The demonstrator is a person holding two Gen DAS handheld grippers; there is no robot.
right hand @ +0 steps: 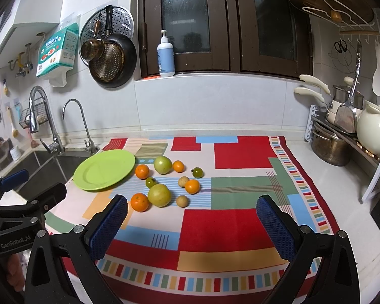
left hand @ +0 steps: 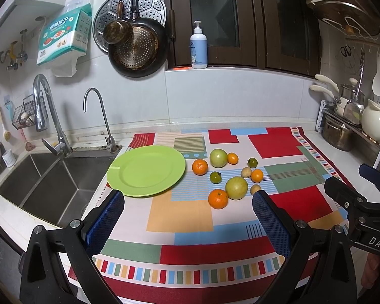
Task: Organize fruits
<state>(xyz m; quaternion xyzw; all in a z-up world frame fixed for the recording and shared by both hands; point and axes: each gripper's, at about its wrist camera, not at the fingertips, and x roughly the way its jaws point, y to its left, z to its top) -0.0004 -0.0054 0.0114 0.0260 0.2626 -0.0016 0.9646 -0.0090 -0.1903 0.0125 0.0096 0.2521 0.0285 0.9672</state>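
Your left gripper (left hand: 188,217) hovers level above the surface, jaws wide apart and empty; your right gripper (right hand: 191,221) matches it. The fruits (left hand: 225,174) lie ahead of both, right of the green plate (left hand: 146,170)

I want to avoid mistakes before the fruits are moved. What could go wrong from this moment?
1. The fruits lie close together: the large yellow-green round fruit seems to touch the orange mandarin, so open tongs closing on one may push the other away.
2. Round fruits may roll on the flat patterned cloth.
3. The shallow lime-green plate sits near the steel sink; a fruit could roll off into it.
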